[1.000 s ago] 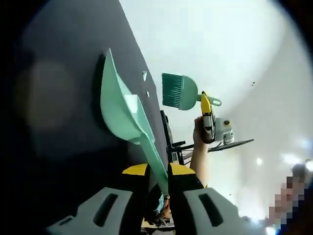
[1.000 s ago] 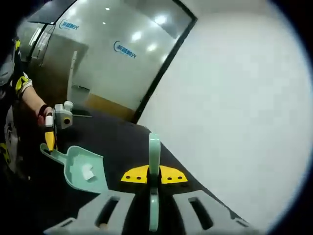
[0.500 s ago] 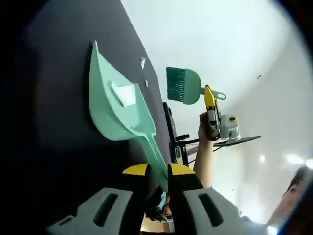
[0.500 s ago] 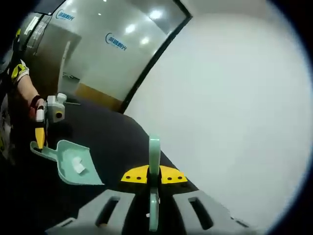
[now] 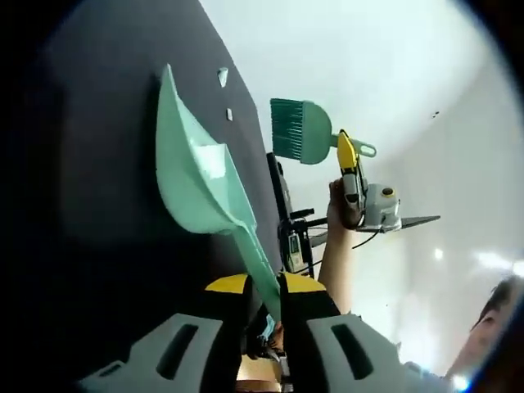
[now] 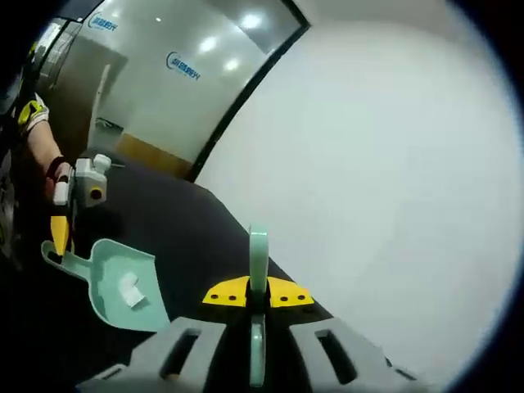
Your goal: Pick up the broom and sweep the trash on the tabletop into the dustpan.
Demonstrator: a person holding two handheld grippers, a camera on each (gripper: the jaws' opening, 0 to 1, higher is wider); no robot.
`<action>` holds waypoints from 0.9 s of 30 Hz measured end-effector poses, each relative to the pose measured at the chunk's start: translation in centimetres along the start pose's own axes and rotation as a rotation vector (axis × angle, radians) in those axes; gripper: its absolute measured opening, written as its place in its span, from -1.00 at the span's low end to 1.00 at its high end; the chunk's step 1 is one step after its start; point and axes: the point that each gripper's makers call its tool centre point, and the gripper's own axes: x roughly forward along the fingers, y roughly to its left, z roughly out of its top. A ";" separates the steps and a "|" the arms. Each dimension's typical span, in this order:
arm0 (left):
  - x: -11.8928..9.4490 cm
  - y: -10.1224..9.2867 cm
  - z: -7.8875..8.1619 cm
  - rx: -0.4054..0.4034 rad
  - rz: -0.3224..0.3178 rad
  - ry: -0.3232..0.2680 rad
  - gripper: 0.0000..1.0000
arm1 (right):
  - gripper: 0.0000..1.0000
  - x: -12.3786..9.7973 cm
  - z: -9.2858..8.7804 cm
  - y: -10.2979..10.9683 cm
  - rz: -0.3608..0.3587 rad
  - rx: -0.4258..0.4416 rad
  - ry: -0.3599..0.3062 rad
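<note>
Black tabletop (image 5: 106, 205) takes up most of the left gripper view, with a pale wall beyond its edge. On it rests the mint-green dustpan (image 5: 192, 176), its thin handle running back between the yellow-tipped jaws of the left gripper (image 5: 264, 293), which are closed tight on it. One white scrap of trash (image 5: 211, 160) lies inside the dustpan, and two smaller bits (image 5: 222, 75) sit on the tabletop just beyond the dustpan's open mouth. Off the far side of the dustpan, past the table edge, the green broom (image 5: 301, 141) hangs above the surface with its teal bristles turned toward the dustpan; its looped handle end is pinched in the other gripper, held up by a person's hand (image 5: 334, 205). In the right gripper view the same black tabletop (image 6: 188, 237) runs out to a white wall, with a glass partition behind it carrying a small blue logo (image 6: 182, 65) whose lettering is too small to read. The right gripper (image 6: 258, 296) has its yellow-tipped jaws clamped on the broom's (image 6: 259, 260) green handle, which stands up between them. Left of that handle lies the dustpan (image 6: 119, 282) with the white scrap (image 6: 131, 291) inside, and at the dustpan's far end the left gripper (image 6: 60, 233) grips its handle, a person's wrist behind it.
</note>
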 end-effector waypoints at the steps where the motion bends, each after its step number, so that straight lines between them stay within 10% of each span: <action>1: 0.2 0.0 0.0 -0.002 -0.001 0.005 -0.74 | -0.92 -0.1 -0.1 -0.1 -0.003 0.001 0.001; 27: 7.7 0.0 1.0 0.022 0.059 0.087 -0.76 | -0.92 -1.1 -1.1 -2.0 -0.007 -0.010 -0.001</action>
